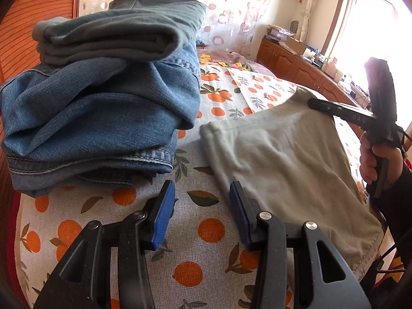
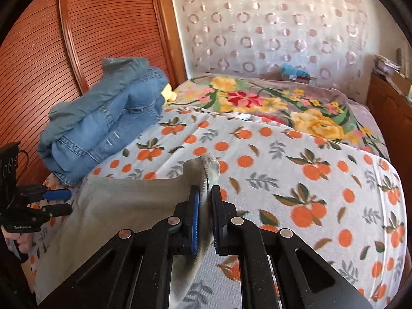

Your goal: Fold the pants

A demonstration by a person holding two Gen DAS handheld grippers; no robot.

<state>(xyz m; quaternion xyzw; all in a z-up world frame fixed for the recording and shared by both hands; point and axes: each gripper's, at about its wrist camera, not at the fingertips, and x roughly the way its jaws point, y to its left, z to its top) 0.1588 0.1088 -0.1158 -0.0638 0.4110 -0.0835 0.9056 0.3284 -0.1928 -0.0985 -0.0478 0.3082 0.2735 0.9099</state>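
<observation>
A bed (image 2: pixel 283 159) fills both views, spread with a white sheet printed with oranges and leaves; farther back lies a floral blanket (image 2: pixel 270 103) in yellow, red and green. Behind it hangs a pale curtain (image 2: pixel 257 25) with ring patterns, beside a ribbed reddish wooden panel (image 2: pixel 103 25).

At the bed's left side, against the panel, sits a stack of folded jeans (image 1: pixel 97 108), blue denim with a greyer pair on top.

The beige pants (image 1: pixel 291 159) lie spread on the orange-print sheet, just beside the stack but not touching it.

The right hand-held gripper (image 2: pixel 206 193) is clamped on a raised corner of the beige pants, the cloth pinched between its blue pads and peaking above them. In the left wrist view a person's hand (image 1: pixel 378 162) grips its handle, and the letters "DAS" can be read on its black finger.

The left hand-held gripper (image 1: pixel 202 203) stands apart, jaws open over the sheet at the near edge of the pants, nothing between them. In the right wrist view its body carries a label reading "GenRobot.AI".
</observation>
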